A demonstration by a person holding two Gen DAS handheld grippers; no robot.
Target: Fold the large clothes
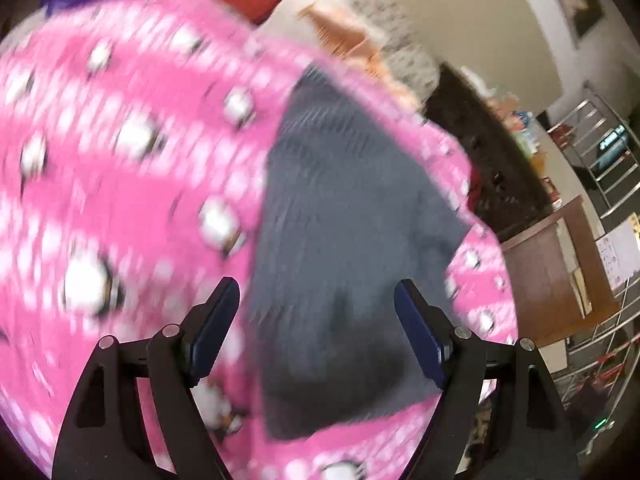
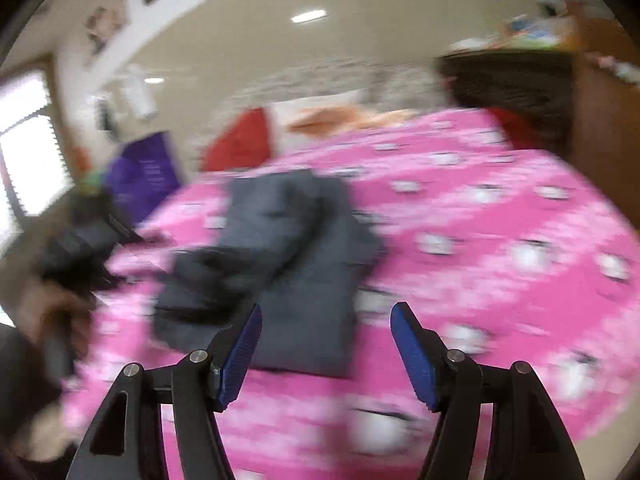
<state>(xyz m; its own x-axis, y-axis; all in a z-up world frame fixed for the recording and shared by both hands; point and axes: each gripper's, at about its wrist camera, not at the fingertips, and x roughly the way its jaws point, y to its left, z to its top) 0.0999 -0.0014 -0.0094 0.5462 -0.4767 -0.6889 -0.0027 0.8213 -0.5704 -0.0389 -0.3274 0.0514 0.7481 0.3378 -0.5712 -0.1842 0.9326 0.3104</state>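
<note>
Nearest, the left gripper (image 1: pixel 316 304) and right gripper (image 2: pixel 326 332) both hang wide apart with nothing between their pads. Beyond them a folded dark grey garment (image 2: pixel 280 264) lies on the pink patterned bedspread (image 2: pixel 500 240), nearer its left edge; red pillow (image 2: pixel 240 144) behind.

Matt dark grey cloth garment (image 2: pixel 280 248) at centre, soft pink printed fabric bedspread (image 2: pixel 500 216) beneath, ribbed blue pads (image 2: pixel 240 360) on matt black plastic fingers, brown wood cabinet (image 1: pixel 560 280) at three o'clock.
</note>
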